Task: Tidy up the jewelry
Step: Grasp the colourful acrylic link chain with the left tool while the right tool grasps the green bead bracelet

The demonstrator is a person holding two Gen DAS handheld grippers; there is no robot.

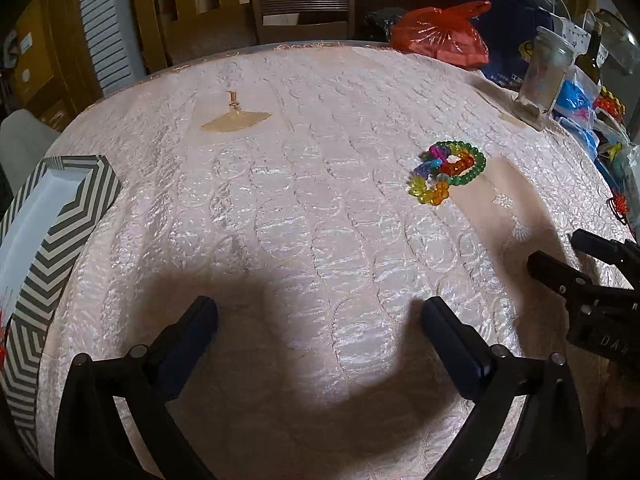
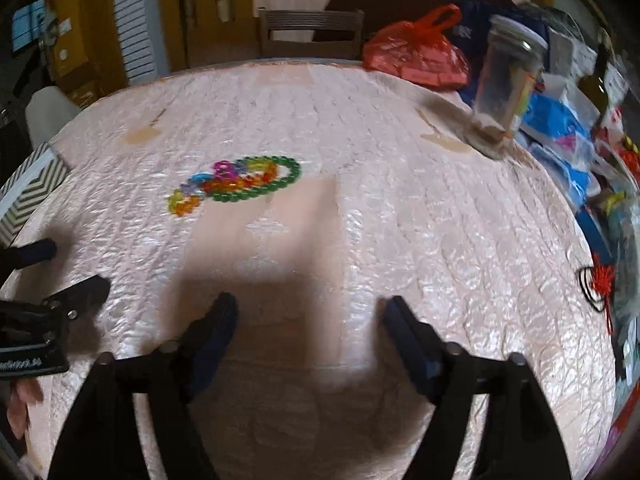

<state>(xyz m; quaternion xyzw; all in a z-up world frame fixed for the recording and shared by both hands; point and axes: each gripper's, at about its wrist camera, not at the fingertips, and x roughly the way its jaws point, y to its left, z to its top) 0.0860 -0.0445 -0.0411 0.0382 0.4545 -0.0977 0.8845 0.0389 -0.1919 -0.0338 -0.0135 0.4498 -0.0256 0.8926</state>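
At far left a chevron-patterned box (image 1: 60,236) sits on the table's edge. The left gripper (image 1: 320,312) hovers over the pink tablecloth (image 1: 300,200), its fingers spread wide and empty. Further right, the heap of colourful bead bracelets (image 1: 448,172) lies on the cloth. The right gripper (image 2: 308,308) is likewise released, holding nothing, with a clear jar (image 2: 508,84) beyond.

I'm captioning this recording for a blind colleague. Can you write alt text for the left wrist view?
A small heap of colourful bead bracelets lies on a pale pink quilted tablecloth, ahead and to the right of the open, empty left gripper. A chevron-patterned box sits at the left edge; the right gripper enters from the right, with a clear jar and bags behind.
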